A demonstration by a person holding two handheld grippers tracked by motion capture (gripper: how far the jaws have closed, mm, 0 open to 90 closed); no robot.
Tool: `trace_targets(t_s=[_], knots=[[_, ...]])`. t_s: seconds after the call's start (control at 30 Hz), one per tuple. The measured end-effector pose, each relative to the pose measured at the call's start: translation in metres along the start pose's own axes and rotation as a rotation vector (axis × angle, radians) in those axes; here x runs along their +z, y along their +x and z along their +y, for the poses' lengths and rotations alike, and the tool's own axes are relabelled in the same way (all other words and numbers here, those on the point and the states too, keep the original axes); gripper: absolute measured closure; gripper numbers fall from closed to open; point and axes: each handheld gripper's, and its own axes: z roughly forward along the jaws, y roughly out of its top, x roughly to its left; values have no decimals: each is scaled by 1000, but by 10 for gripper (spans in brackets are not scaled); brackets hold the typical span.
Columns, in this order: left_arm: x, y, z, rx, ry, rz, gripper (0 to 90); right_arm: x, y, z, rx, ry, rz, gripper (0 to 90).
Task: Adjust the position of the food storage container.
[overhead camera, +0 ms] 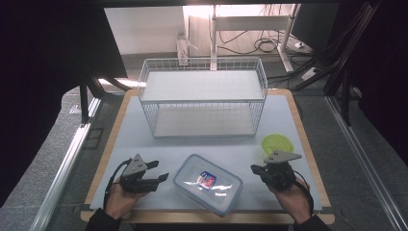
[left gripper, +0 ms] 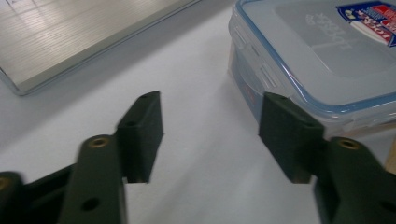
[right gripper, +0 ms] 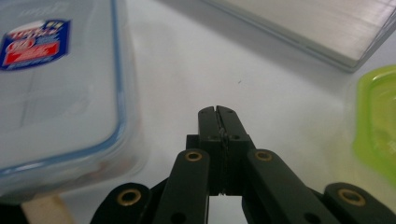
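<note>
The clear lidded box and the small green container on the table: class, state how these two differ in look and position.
The clear lidded box is rectangular, with a blue-rimmed lid and a red and blue label; the green container is round and plain. The box looks larger. The box lies between the left gripper and the right gripper; the green container sits beyond the right gripper. Both rest on the table before the wire rack.

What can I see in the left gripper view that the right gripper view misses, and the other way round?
The left gripper view looks along the left tool, its jaws spread wide with nothing between them, one jaw close beside the container's side wall. The right gripper view looks along the right tool, its jaws pressed together on nothing, with a green lidded bowl at its edge. Both share the clear container with its blue-edged lid and red and blue label, the white table, and the wire rack's base.
</note>
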Motion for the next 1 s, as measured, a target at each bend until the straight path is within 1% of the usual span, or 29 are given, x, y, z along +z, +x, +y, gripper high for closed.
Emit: trace_targets(t_s=[0.03, 0.07, 0.1, 0.13, 0.17, 0.2, 0.23, 0.27, 0.3, 0.33, 0.37, 0.43, 0.47, 0.53, 0.57, 0.6, 0.63, 0.67, 0.7, 0.77, 0.8, 0.83, 0.9, 0.93, 1.0], knots=[[0, 0, 0, 0, 0, 0, 442, 0, 0, 0, 0, 0, 0, 900], [1, -1, 1, 4, 3, -5, 442, -2, 5, -3, -2, 2, 2, 900], [2, -2, 1, 4, 5, -12, 478, -4, 10, -6, 2, 2, 12, 900], [3, -3, 2, 5, 8, -19, 554, -6, 19, -12, -2, 3, 28, 896], [3, -3, 3, 6, 10, -25, 554, -6, 19, -12, -2, 3, 28, 896], [4, -4, 3, 7, 15, -36, 586, -7, 22, -14, -4, 5, 34, 882], [5, -5, 4, 12, 22, -36, 674, -8, 30, -20, -8, 23, 42, 863], [6, -5, 4, 18, 29, -33, 674, -8, 30, -20, -8, 23, 42, 863], [7, -5, 4, 24, 41, -37, 748, -8, 36, -25, -2, 41, 57, 874], [9, -6, 5, 26, 49, -42, 784, -7, 40, -28, 3, 53, 63, 894], [12, -6, 5, 30, 75, -51, 814, -6, 43, -30, 5, 65, 74, 900], [13, -6, 6, 26, 81, -58, 857, -4, 50, -32, 11, 90, 100, 900], [16, -6, 6, 16, 92, -79, 875, -2, 53, -33, 12, 105, 114, 900], [17, -6, 7, 14, 99, -87, 897, 2, 58, -34, 16, 126, 144, 900], [19, -8, 7, 13, 114, -112, 899, 4, 60, -34, 15, 128, 153, 900], [20, -10, 8, 13, 119, -122, 899, 5, 61, -33, 18, 127, 161, 900], [20, -12, 9, 15, 122, -122, 899, 5, 62, -31, 18, 128, 155, 900], [21, -13, 10, 15, 127, -108, 900, 4, 61, -30, 19, 119, 152, 900], [22, -14, 10, 13, 129, -103, 900, 3, 59, -29, 31, 111, 152, 900], [22, -13, 11, -7, 127, -111, 900, 4, 54, -28, 48, 113, 151, 900], [22, -13, 11, -7, 127, -111, 900, 4, 54, -28, 48, 113, 151, 900], [23, -12, 10, -10, 135, -116, 900, 8, 50, -27, 55, 120, 144, 900], [23, -13, 10, -12, 138, -113, 900, 14, 47, -25, 54, 132, 134, 900], [24, -14, 10, -11, 150, -105, 900, 16, 45, -24, 55, 133, 131, 900], [25, -15, 10, -15, 157, -108, 900, 17, 44, -22, 56, 131, 128, 900]])
